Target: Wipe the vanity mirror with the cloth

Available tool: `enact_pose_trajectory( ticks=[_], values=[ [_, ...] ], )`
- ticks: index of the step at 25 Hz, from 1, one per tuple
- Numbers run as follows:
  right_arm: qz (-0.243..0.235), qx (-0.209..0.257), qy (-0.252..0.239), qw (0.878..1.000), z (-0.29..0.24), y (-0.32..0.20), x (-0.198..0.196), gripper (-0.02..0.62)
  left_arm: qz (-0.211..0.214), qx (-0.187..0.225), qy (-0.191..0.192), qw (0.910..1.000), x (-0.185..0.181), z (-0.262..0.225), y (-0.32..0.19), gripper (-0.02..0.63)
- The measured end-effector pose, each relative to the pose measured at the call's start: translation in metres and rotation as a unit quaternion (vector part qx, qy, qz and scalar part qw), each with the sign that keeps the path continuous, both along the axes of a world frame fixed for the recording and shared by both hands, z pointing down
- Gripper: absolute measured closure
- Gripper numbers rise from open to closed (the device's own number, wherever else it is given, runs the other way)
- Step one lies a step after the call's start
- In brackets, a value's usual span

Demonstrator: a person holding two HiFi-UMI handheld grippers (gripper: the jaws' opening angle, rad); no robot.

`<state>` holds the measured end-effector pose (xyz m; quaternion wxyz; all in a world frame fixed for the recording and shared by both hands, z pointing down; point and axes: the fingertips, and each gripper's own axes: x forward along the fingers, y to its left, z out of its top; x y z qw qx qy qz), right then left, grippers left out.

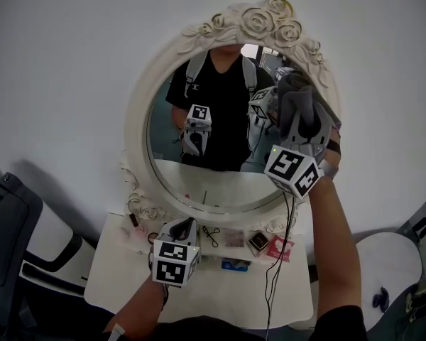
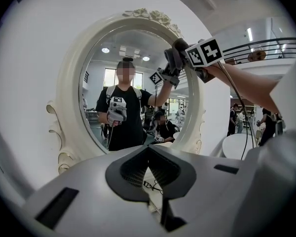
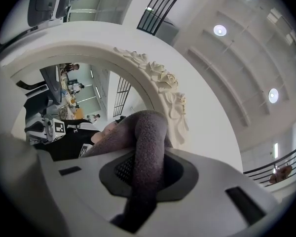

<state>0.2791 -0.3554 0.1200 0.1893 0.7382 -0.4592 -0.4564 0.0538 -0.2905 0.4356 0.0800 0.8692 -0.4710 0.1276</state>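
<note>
Pinched between your right gripper's jaws is the grey cloth; it rises through the gap as a thick fold and bunches just ahead of the tips. Directly beyond that bunch lies the vanity mirror. The cloth sits at the upper right edge of the glass, where it appears to touch the surface. Just beside the cloth, to the right of the jaws, runs the cream rose-carved frame. Your left gripper's jaws are pressed together with nothing between them. Below and just ahead of them is the white vanity table, with a small black clip and a square compact lying near the tips. Further ahead of the left jaws stands the lower part of the mirror, well apart from them.
</note>
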Motion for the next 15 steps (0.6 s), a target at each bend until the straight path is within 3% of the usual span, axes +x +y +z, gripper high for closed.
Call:
enact_pose_trajectory(
  ticks=[15],
  values=[
    [-0.01,-0.065,-0.032,0.997,0.042,0.0,0.019,0.54,0.011,-0.014,-0.008,0.9998,0.017,0.013,0.0,0.603]
  ],
)
